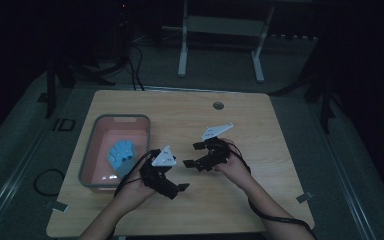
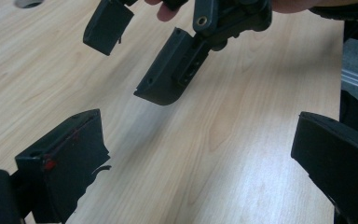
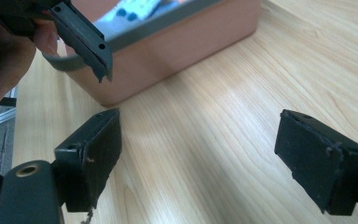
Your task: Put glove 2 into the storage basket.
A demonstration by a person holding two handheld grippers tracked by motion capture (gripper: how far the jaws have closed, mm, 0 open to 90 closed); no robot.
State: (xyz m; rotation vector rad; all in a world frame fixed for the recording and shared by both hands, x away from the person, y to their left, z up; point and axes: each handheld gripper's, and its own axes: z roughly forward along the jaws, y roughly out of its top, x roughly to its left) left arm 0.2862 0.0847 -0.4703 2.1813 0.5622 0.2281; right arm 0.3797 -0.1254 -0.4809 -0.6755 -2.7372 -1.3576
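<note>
Left gripper [image 1: 177,189]: jaws spread wide, holding nothing, low over the wooden table [image 1: 260,120], just right of the pink bin [image 1: 91,145]
Right gripper [image 1: 194,155]: jaws spread, empty, facing the left one, close but apart
Blue glove-like object [image 1: 122,156]: lies inside the bin, untouched
Risk: grippers so near each other could knock jaws when either turns toward the bin
Risk: a low reach may catch the bin's grey rim [image 3: 168,25] and shove it
</note>
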